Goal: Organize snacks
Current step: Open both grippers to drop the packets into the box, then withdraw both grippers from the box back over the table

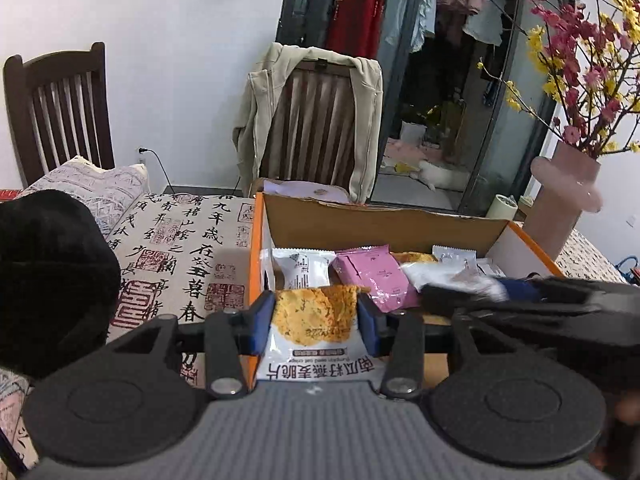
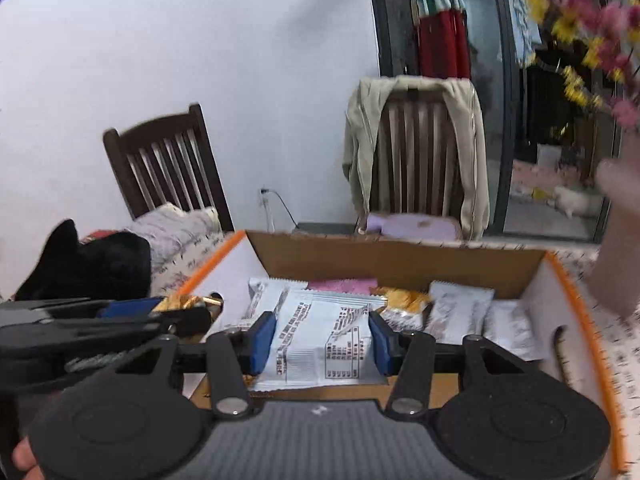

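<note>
Calligraphy-clothed desk [image 1: 188,248]: each claw, left [image 1: 317,316] and right [image 2: 322,338], pinches a packet over the box [image 1: 384,226]; slick wrappers could slip free.

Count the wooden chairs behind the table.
2: a bare dark chair at the left against the wall, and a chair draped with a beige jacket behind the snack box. None seem hidden.
</note>
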The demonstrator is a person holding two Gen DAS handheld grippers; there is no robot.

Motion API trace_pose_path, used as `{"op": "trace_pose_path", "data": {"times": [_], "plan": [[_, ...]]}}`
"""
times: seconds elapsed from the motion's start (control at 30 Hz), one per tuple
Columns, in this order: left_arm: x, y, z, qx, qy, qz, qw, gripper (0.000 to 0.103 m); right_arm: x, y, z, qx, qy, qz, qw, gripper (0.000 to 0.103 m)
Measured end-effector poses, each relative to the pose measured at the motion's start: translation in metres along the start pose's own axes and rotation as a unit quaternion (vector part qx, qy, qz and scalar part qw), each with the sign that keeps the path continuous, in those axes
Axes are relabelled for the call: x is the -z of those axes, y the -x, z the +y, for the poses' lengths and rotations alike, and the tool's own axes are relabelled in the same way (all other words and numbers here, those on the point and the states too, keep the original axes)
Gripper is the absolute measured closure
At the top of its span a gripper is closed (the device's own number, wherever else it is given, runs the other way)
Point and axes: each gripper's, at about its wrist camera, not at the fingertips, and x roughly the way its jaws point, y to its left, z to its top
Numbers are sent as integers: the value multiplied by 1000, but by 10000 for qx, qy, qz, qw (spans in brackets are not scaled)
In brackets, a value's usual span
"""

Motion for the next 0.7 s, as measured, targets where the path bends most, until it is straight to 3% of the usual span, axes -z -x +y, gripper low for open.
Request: {"op": "trace_pose_path", "data": {"times": [0.17, 0.37, 0.57, 0.7], "plan": [[0, 5, 0, 36, -25, -24, 10000, 55, 14, -24, 1, -158, -119, 251, 9995, 53], [-7, 14, -5, -41, -129, -199, 9997, 44, 16, -14, -4, -300, -288, 124, 9991, 46], [-19, 40, -3, -146, -212, -569, 9980, 36, 7, 25, -12, -205, -264, -118, 9994, 45], [-21, 64, -12, 9, -394, -471, 9981, 32, 5, 74, -19, -6, 65, -285, 9996, 40]]}}
